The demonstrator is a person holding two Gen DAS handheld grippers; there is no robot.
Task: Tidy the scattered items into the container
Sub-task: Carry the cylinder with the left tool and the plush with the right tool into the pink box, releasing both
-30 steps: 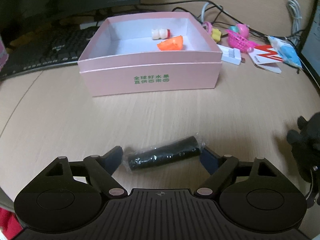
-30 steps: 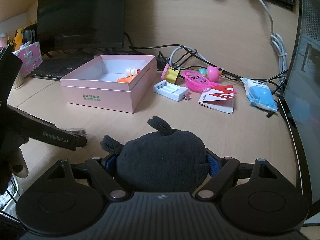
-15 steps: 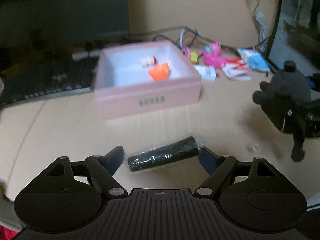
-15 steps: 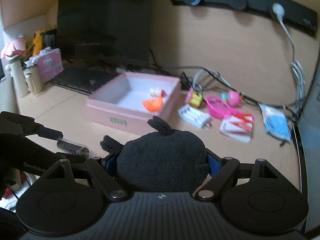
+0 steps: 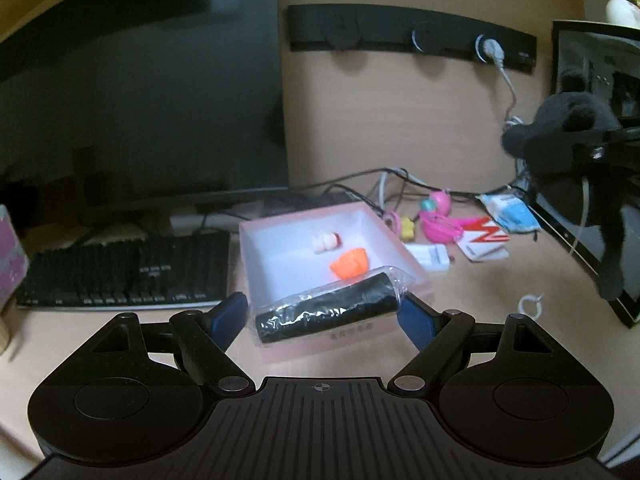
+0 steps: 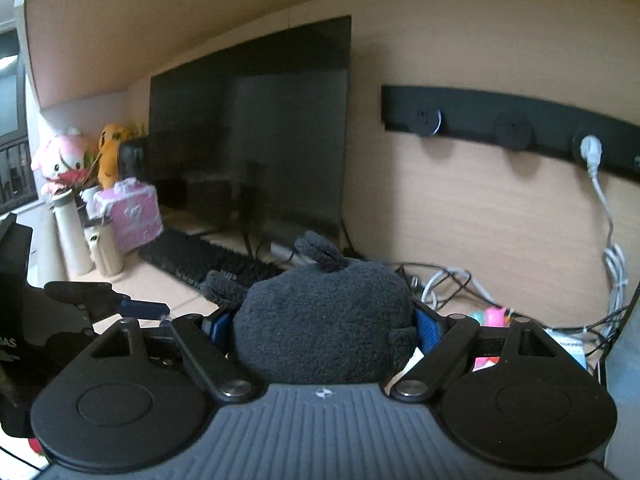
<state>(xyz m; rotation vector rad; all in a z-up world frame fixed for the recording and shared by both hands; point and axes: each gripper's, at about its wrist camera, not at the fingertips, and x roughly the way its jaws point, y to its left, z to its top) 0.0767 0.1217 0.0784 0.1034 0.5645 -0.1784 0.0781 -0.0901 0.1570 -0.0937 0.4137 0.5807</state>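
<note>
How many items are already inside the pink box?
2: a small white bottle-shaped toy toward the back of the pink box and an orange piece nearer the middle. The held black tube may hide more.

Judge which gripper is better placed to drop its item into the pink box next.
Left, probably. The left gripper holds the wrapped black cylinder just before the pink box. The right gripper, holding the black plush toy, sits off to the side.
</note>
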